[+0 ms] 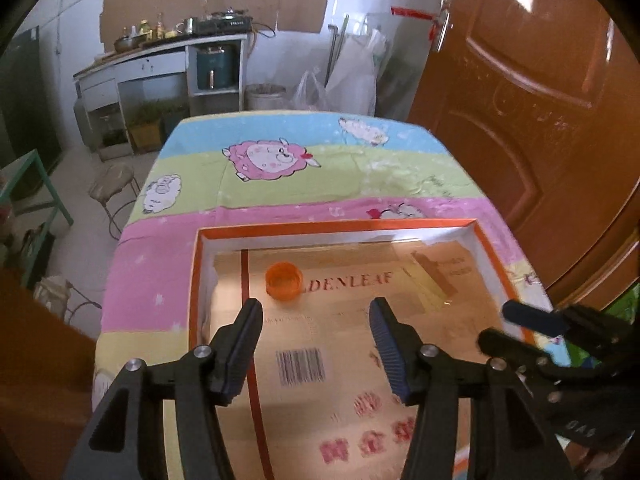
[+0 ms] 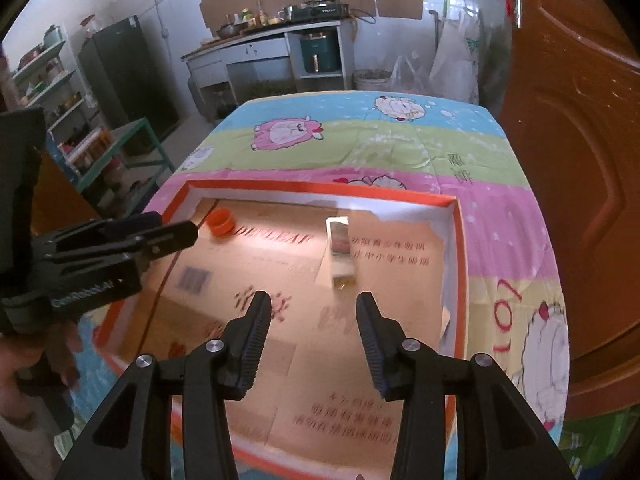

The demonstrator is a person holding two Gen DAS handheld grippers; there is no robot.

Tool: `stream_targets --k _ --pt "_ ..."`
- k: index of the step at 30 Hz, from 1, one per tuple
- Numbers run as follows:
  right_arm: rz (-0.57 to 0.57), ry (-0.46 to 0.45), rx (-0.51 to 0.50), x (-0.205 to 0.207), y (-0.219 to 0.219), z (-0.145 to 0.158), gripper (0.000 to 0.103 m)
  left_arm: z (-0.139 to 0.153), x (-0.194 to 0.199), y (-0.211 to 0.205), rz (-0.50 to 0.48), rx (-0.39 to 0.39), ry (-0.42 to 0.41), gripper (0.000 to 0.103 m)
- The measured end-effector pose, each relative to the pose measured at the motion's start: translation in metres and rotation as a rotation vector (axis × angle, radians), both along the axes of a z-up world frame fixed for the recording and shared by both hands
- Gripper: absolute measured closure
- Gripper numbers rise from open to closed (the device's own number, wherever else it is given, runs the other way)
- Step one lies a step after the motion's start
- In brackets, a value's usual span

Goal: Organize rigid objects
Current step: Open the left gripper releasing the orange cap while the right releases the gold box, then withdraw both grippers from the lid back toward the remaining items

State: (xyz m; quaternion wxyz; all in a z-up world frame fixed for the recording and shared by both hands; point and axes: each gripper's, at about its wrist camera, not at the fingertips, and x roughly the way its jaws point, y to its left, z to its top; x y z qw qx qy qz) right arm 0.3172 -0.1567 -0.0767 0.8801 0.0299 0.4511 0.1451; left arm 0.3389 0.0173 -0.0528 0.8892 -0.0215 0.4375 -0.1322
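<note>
Shallow cardboard tray [image 1: 486, 244] with orange rim and white inner walls, flat on a cartoon-sheep tablecloth [image 1: 280, 184]. Glossy printed floor with red lettering and a barcode. Round translucent orange cap [image 1: 283, 281] near the far left corner; small rectangular clear bottle [image 2: 341, 252] lying farther right, well apart from it. Left gripper [image 1: 316, 308]: ribbed black fingers [image 1: 386, 332] spread wide, nothing between, above the tray. Right gripper [image 2: 312, 300]: same ridged pads, likewise spread and unladen, short of the bottle. Brown panelled door [image 1: 540, 80] at right.
</note>
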Motion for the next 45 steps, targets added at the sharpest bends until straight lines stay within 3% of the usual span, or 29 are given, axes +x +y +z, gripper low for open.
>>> stream_targets --k 8,18,32,37,45 --pt "0.0 -0.058 -0.008 -0.056 0.009 0.019 0.057 0.032 -0.057 0.009 -0.018 -0.027 -0.112 0.048" --pt "-0.062 -0.117 0.009 -0.116 0.003 0.027 0.057 0.043 -0.121 0.019 0.005 0.034 -0.176 0.048" --pt "-0.096 -0.201 -0.033 -0.189 0.013 0.03 0.057 0.031 -0.204 0.041 0.081 0.011 -0.248 0.048" --pt "-0.099 -0.212 -0.023 -0.212 0.016 0.018 0.057 0.022 -0.228 0.037 0.077 0.009 -0.269 0.048" --pt "-0.106 -0.15 -0.008 -0.228 0.019 -0.017 0.057 -0.013 -0.26 0.026 0.067 0.003 -0.234 0.048"
